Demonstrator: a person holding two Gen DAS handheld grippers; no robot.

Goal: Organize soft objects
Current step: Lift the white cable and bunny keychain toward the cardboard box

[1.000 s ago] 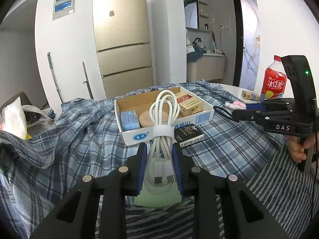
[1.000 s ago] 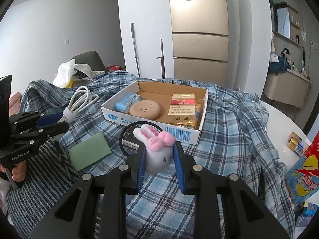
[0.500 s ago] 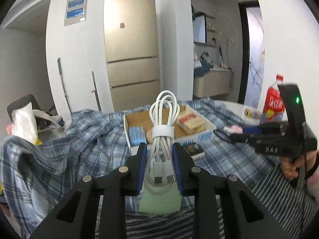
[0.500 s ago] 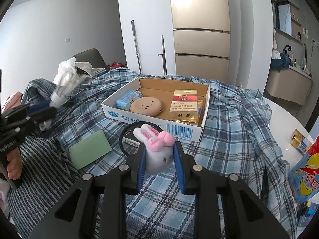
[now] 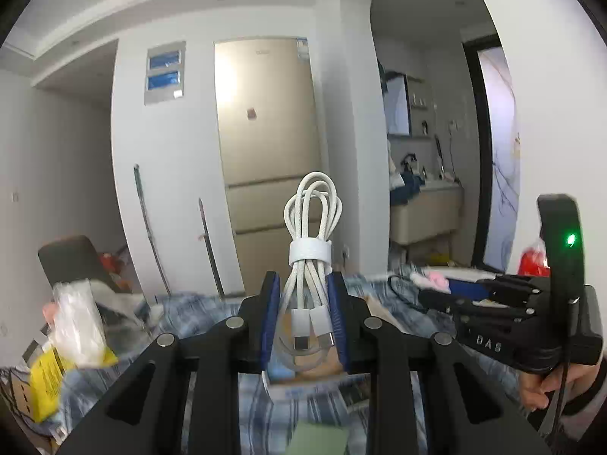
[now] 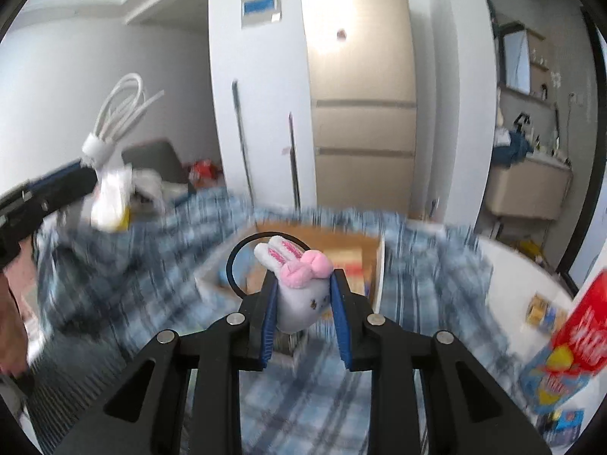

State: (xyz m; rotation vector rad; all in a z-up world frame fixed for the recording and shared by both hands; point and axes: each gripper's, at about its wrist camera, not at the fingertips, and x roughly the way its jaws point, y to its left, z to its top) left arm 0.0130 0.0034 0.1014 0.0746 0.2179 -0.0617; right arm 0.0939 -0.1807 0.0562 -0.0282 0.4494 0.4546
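My left gripper (image 5: 303, 292) is shut on a coiled white cable (image 5: 311, 242) bound with a white strap; the coil stands up above the blue pads, lifted over the bed. My right gripper (image 6: 301, 292) is shut on a small white plush rabbit (image 6: 299, 284) with pink ears and a black elastic loop. Below both lies an open cardboard box (image 6: 375, 261) on the blue plaid cloth (image 6: 428, 265), blurred in the right wrist view. The right gripper (image 5: 436, 288) appears at the right of the left wrist view, the cable (image 6: 117, 110) at the left of the right wrist view.
A green pad (image 5: 318, 440) lies on the cloth in front of the box. A red-labelled bottle (image 6: 580, 326) stands on a white table at the right. A plastic bag (image 5: 76, 326) and a chair (image 5: 68, 261) are at the left. A tall fridge (image 5: 265, 151) stands behind.
Both grippers have risen, each keeping its load. The box and cloth have dropped low in both views, and the left view now tilts up toward the fridge and ceiling.
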